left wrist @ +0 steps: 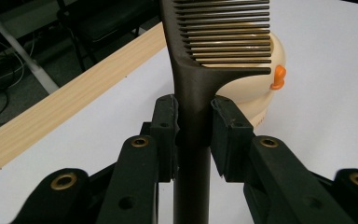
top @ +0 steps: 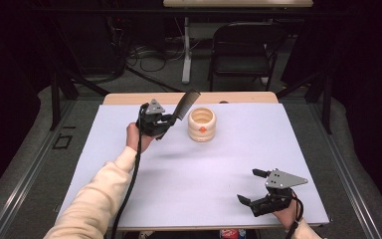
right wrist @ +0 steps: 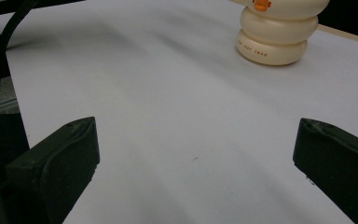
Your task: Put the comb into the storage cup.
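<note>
A black comb [top: 185, 103] [left wrist: 193, 88] is clamped by its handle in my left gripper [top: 167, 121] [left wrist: 193, 126], raised above the white table top [top: 199, 164]; its teeth end slants up and right. Just right of the comb stands a cream ribbed holder [top: 201, 124] [left wrist: 258, 95] [right wrist: 275, 32] with a small orange mark on its side. My right gripper [top: 252, 186] [right wrist: 193, 154] rests low near the table's front right corner, jaws spread wide with nothing between them.
A strip of bare wood [top: 189, 98] runs along the table's far edge. Beyond it stand a dark folding chair [top: 241, 50], a white table leg [top: 186, 50] and cables on the floor. A trailing cable [top: 129, 184] hangs along the person's left sleeve.
</note>
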`<state>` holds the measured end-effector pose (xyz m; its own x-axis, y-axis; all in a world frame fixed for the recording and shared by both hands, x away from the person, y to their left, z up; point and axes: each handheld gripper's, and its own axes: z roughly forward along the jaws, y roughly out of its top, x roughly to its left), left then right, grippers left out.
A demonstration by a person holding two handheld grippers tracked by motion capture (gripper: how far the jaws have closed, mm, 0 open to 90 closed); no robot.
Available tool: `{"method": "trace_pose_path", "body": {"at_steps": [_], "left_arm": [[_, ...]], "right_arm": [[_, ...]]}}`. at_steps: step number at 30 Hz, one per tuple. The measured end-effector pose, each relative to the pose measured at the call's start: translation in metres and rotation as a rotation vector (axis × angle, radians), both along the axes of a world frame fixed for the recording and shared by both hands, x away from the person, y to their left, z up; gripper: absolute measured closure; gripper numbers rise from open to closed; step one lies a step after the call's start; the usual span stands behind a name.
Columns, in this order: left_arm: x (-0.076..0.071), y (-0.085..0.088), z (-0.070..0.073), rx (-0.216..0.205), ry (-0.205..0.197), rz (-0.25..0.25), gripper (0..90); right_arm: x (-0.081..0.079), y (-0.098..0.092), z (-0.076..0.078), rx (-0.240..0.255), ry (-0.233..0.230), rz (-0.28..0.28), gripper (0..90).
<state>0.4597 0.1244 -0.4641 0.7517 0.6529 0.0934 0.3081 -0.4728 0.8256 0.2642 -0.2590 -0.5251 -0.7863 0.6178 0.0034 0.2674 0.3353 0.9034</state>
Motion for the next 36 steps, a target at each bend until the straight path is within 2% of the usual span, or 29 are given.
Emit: {"method": "trace_pose_path", "body": {"at_steps": [17, 36], "left_arm": [[0.008, -0.013, 0.010, -0.002, -0.019, 0.001, 72.3], [0.013, -0.019, 0.022, -0.036, -0.043, 0.005, 72.3]], "right_arm": [[0.001, 0.000, 0.000, 0.001, 0.002, 0.006, 0.0], [0.001, 0.000, -0.001, -0.003, 0.002, 0.009, 0.0]]}}
